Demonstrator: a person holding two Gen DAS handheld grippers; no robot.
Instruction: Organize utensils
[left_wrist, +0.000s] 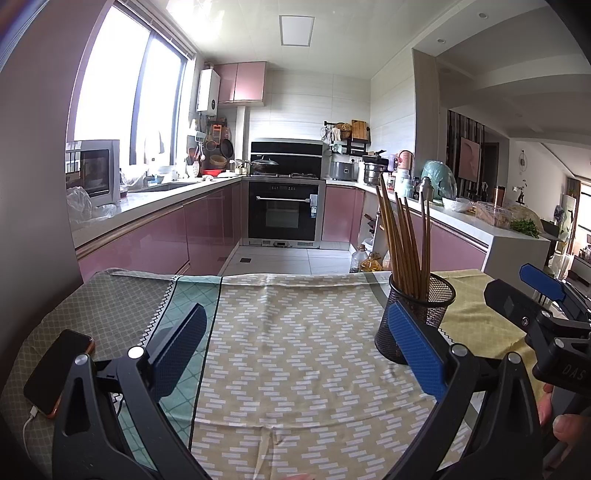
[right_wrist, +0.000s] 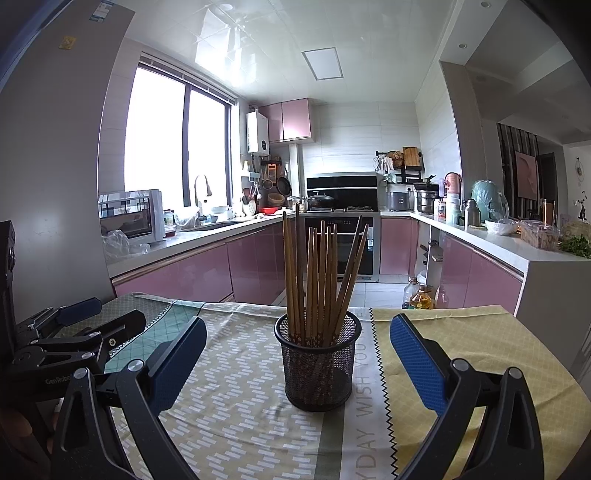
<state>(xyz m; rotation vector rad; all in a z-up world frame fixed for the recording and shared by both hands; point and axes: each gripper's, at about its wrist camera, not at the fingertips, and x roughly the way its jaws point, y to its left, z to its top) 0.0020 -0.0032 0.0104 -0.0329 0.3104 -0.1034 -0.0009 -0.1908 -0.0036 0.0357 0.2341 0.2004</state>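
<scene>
Black mesh holder stands at twelve o'clock, full of wooden chopsticks; the right gripper is released, empty. The left gripper gapes likewise; holder at two o'clock.

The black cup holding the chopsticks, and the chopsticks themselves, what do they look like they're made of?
The cup looks like black-coated wire mesh, probably metal: you can see through its fine grid, and it has a solid rim. The chopsticks look like wood or bamboo, matte brown and evenly coloured, with small pale patterning on the ends down in the cup; the pictures don't settle which. Both grippers, left and right, are open and hold nothing.
</scene>
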